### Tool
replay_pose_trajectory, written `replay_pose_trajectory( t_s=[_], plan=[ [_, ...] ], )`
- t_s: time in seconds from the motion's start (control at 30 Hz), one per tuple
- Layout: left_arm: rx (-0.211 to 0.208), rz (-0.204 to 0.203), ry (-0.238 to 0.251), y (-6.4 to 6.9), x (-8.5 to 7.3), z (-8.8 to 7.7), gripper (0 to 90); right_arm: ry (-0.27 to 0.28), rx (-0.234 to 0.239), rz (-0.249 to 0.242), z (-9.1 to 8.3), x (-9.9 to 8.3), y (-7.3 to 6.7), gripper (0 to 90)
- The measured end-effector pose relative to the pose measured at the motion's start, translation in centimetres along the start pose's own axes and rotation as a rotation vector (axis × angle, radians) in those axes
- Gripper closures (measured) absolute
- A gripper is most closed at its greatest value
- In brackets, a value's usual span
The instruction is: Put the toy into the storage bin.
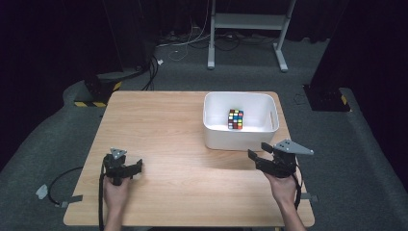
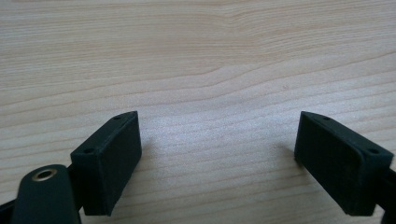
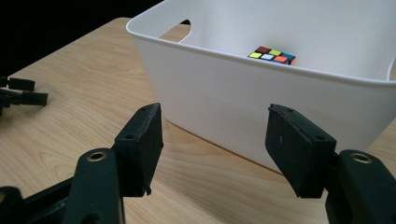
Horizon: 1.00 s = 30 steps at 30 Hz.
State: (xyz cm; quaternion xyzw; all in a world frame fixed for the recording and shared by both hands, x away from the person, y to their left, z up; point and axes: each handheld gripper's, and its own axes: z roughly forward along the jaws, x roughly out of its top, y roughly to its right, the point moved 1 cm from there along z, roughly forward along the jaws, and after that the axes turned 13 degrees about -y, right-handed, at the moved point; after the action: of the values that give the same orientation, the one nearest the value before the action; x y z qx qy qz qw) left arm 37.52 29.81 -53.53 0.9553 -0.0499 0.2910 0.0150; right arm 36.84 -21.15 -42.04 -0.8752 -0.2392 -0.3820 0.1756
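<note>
White bin [image 1: 240,137] on wooden table [image 1: 163,125], Rubik's cube [image 3: 273,55] inside half hidden by bin rim, right gripper [image 3: 215,154] before bin, jaws apart, empty, left gripper [image 2: 217,163] well left of bin, jaws wide.

The white bin's [image 3: 261,88] near wall hides most of the puzzle cube [image 3: 273,55].

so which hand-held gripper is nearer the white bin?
Right. The right hand-held gripper sits just in front of the white bin, jaws empty. The left hand-held gripper rests well off to the bin's left, on bare table.
</note>
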Motion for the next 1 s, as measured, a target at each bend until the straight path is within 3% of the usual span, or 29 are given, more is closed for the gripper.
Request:
replay_pose_trajectory(
  t_s=[1.0],
  plan=[
    [0.000,0.000,0.000,0.0,0.0,0.0,14.9,-0.047,-0.013,0.020,1.6,-2.5,-0.1,36.5]
  ],
)
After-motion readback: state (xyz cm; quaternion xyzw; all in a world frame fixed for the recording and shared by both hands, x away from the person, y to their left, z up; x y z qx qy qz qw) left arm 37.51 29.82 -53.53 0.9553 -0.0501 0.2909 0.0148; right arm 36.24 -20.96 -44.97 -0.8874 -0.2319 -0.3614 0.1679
